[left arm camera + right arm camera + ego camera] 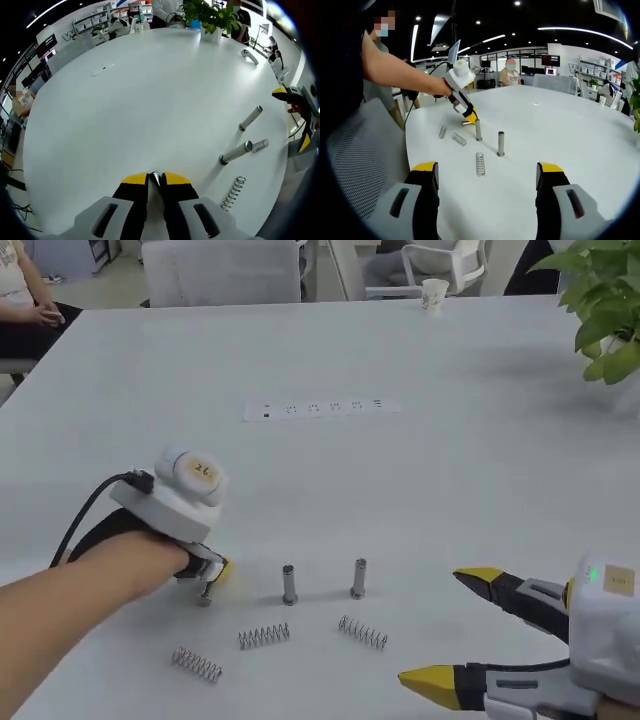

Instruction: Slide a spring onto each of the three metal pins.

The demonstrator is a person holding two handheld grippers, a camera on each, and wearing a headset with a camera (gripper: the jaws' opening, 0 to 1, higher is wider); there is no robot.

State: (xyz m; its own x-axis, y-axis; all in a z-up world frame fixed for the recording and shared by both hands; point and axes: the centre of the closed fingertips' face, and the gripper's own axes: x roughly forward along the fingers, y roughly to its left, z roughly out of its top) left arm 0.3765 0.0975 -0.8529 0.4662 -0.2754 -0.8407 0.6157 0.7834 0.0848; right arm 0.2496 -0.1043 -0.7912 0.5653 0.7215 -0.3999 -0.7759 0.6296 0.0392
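Observation:
Two metal pins stand upright on the white table, one [289,583] left of the other [359,578]; both are bare [478,130] [500,144]. My left gripper [213,575] is low at the table to their left, shut on the third pin [205,592], whose tip shows between the jaws [155,178]. Three springs lie flat in front of the pins: left [196,664], middle [264,636], right [362,632]. My right gripper [450,628] hovers at the bottom right, open, holding nothing, and points toward the nearest spring [480,163].
A white power strip [320,408] lies mid-table behind the pins. A paper cup [434,292] stands at the far edge, a potted plant [605,320] at the far right. Chairs line the far side, and a person [20,300] sits at the far left.

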